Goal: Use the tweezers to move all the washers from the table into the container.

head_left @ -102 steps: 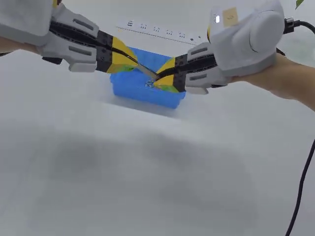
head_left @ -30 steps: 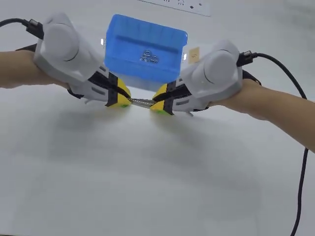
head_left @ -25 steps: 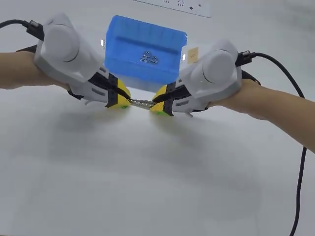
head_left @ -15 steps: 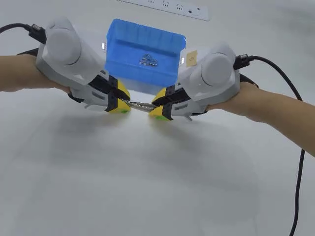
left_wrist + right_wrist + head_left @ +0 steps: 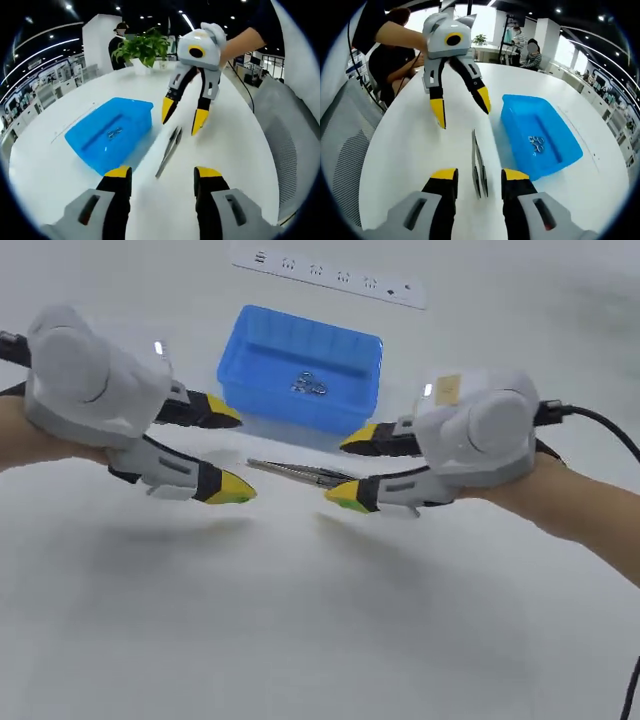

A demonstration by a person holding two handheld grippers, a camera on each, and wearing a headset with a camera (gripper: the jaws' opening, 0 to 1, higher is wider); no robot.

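The metal tweezers (image 5: 298, 472) lie flat on the white table, in front of the blue container (image 5: 262, 350). Several washers (image 5: 308, 385) rest inside it. My left gripper (image 5: 228, 452) stands open to the left of the tweezers. Facing it from the right, my right gripper (image 5: 340, 472) is open too. Neither touches the tweezers. In the left gripper view the tweezers (image 5: 169, 149) lie beyond my left gripper (image 5: 163, 172), with the right gripper (image 5: 183, 117) past them and the container (image 5: 95, 150) to the left. The right gripper view has the tweezers (image 5: 478, 165) between its jaws, the left gripper (image 5: 462, 111) beyond, and the container (image 5: 565, 135) holding washers (image 5: 536, 142).
A white power strip (image 5: 330, 275) lies behind the container. A black cable (image 5: 600, 430) runs from the right gripper. A potted plant (image 5: 142, 47) stands at the table's far side. A mesh chair (image 5: 347, 155) and people are off the table's edge.
Both grippers were shut together on the tweezers over the table. Now both have opened and drawn apart, and the tweezers lie loose on the table.
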